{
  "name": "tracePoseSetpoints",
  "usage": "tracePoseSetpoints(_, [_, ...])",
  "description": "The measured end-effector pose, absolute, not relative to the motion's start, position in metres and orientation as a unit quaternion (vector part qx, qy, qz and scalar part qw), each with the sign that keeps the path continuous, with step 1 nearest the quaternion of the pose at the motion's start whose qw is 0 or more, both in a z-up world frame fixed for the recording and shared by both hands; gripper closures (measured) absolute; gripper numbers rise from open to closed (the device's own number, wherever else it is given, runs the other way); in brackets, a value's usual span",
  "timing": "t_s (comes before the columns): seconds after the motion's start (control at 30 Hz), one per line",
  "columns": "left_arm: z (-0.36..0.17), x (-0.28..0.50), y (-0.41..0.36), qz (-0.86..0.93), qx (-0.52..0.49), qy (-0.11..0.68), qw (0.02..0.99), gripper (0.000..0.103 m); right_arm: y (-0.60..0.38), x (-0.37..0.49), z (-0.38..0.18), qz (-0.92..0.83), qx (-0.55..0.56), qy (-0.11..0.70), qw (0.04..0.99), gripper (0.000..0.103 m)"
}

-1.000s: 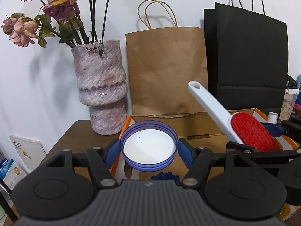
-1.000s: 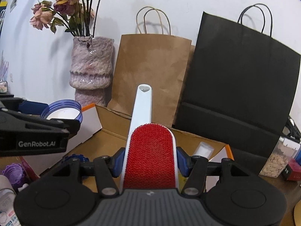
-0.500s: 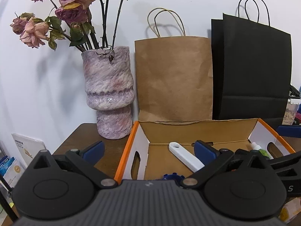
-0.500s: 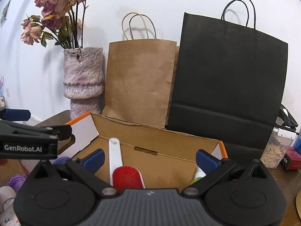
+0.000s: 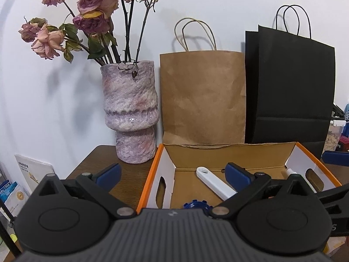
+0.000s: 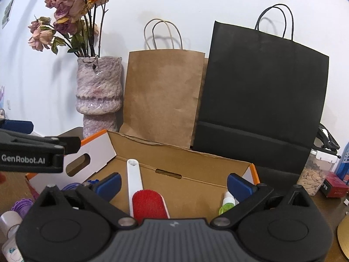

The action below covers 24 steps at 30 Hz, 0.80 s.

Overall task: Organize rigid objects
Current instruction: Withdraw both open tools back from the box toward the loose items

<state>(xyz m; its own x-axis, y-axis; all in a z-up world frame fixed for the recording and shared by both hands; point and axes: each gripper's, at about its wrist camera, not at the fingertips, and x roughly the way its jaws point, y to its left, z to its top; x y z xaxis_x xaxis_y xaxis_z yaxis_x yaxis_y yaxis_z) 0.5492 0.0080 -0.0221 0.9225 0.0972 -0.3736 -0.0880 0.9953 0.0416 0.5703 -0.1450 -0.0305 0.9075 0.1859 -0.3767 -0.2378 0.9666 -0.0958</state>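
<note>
Hovering with jaws spread wide and empty, left gripper (image 5: 172, 172) over the orange-edged cardboard box (image 5: 218, 152), lint brush (image 5: 214, 183) lying inside, jaws just opened. Spread and empty too, right gripper (image 6: 173, 184) just opened above the brush's red pad (image 6: 150, 204); risks clipping the box wall or the green-capped bottle (image 6: 228, 204) on pulling back.

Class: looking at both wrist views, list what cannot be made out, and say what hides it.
- Lint brush: near end hidden by right tongs body, right view.
- Blue cap: mostly hidden behind left tongs body, left view.
- Small bottle: label unreadable, partly covered, right view.
- Box floor nearest camera: hidden in both views.
</note>
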Motion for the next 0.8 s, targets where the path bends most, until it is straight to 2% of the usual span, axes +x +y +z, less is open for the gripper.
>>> tracePoseSetpoints(0.8, [-0.021, 0.474, 0.005, 0.053, 0.013, 0.189, 0.980, 0.000, -0.166, 0.486, -0.033, 0.106, -0.068, 0.180, 0.976, 0.000])
